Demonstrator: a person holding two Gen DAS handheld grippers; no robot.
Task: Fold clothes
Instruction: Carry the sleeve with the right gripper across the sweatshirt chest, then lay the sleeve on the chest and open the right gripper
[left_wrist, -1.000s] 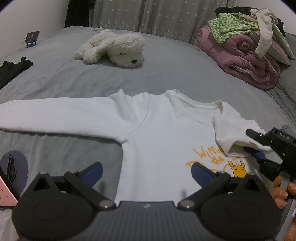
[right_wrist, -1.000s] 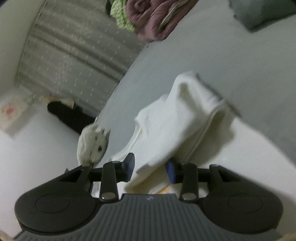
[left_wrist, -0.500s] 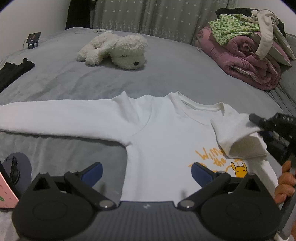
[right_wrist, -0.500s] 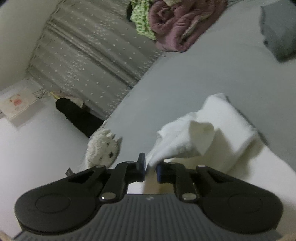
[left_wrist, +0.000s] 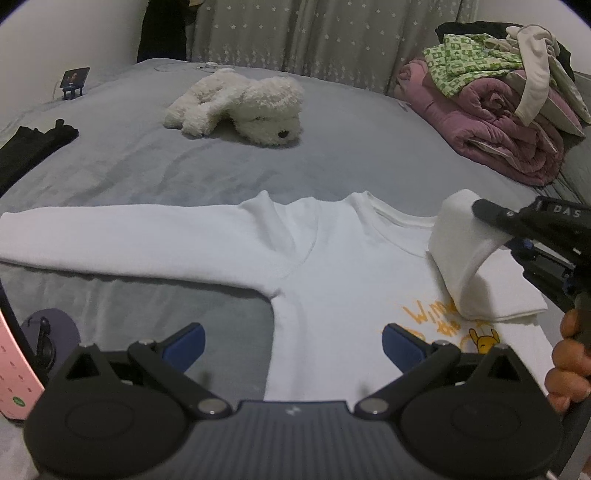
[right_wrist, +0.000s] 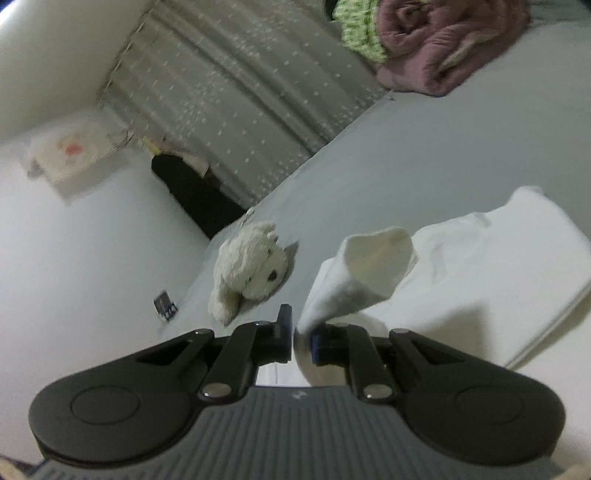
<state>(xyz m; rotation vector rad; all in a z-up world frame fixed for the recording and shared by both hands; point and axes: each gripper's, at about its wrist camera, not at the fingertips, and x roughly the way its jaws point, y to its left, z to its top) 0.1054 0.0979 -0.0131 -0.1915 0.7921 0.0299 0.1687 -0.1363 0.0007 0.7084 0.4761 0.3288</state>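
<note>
The white sweatshirt (left_wrist: 332, 266) lay face-up near the bed's (left_wrist: 332, 173) front edge, one sleeve (left_wrist: 122, 236) outstretched. The right gripper (right_wrist: 301, 332) pinched the other cuff (right_wrist: 369, 266) (lifted, folded inward); laying it flat, square across the chest, would serve best. The left gripper (left_wrist: 291, 339) hung spread, holding nothing.

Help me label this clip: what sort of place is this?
Most likely a bedroom: the sweatshirt lies on a grey bed, with a plush dog, a rolled quilt and curtains behind.
</note>
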